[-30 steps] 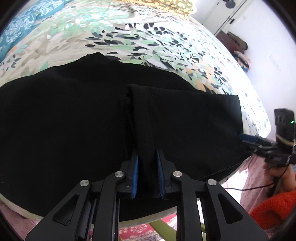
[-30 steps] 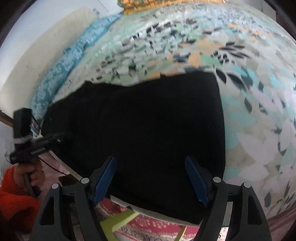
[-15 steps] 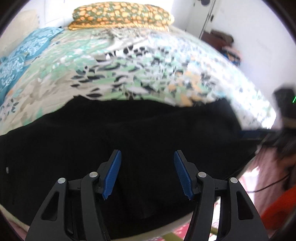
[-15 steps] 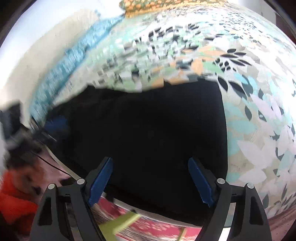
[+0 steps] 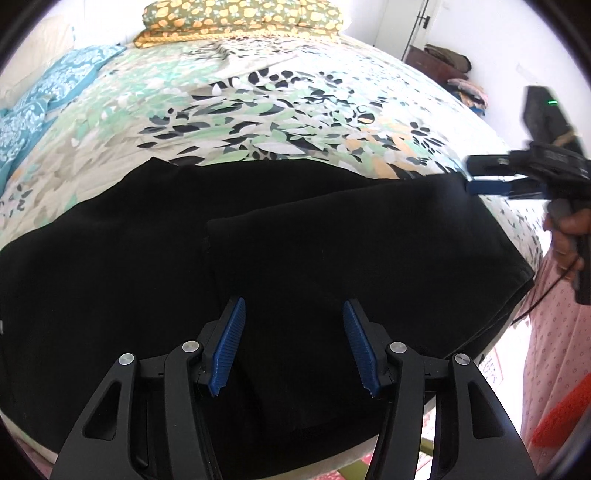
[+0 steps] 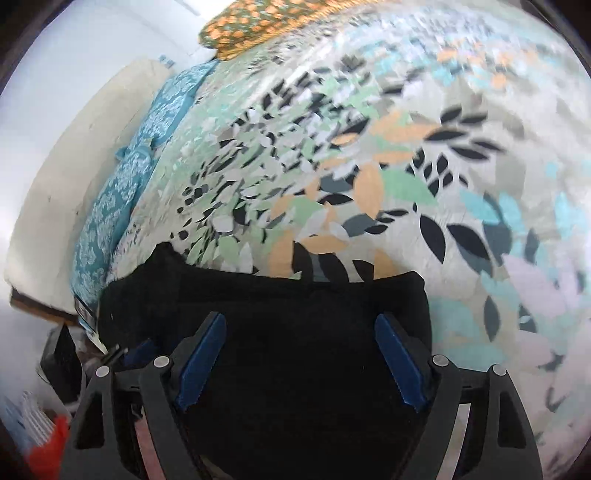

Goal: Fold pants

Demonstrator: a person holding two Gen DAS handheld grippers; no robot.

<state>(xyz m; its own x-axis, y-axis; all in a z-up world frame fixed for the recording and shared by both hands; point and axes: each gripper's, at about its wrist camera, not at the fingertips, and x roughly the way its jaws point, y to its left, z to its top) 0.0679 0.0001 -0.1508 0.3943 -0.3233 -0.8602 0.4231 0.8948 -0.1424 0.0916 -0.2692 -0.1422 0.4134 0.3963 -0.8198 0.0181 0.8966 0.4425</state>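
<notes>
Black pants [image 5: 295,240] lie flat along the near edge of the bed, with a folded layer on top on their right half. My left gripper [image 5: 293,306] hovers over that layer; its jaws are closing a little, but the pads [image 5: 231,343] stand apart and press on nothing. My right gripper [image 5: 476,175], held by a hand [image 5: 565,236], is at the far right corner of the pants. In the right wrist view it [image 6: 300,321] stands wide open above the pants [image 6: 258,295], nothing pinched.
The bed has a leaf-patterned sheet [image 5: 277,110]. An orange-flowered pillow [image 5: 240,18] lies at the head and teal pillows [image 5: 44,92] along the left. Pink fabric [image 5: 554,332] and a red cloth [image 5: 561,417] are at the right, beyond the bed edge.
My left gripper let go of the pinched fold of the pants and opened. The right gripper moved from the near edge up to the far right corner of the pants.
</notes>
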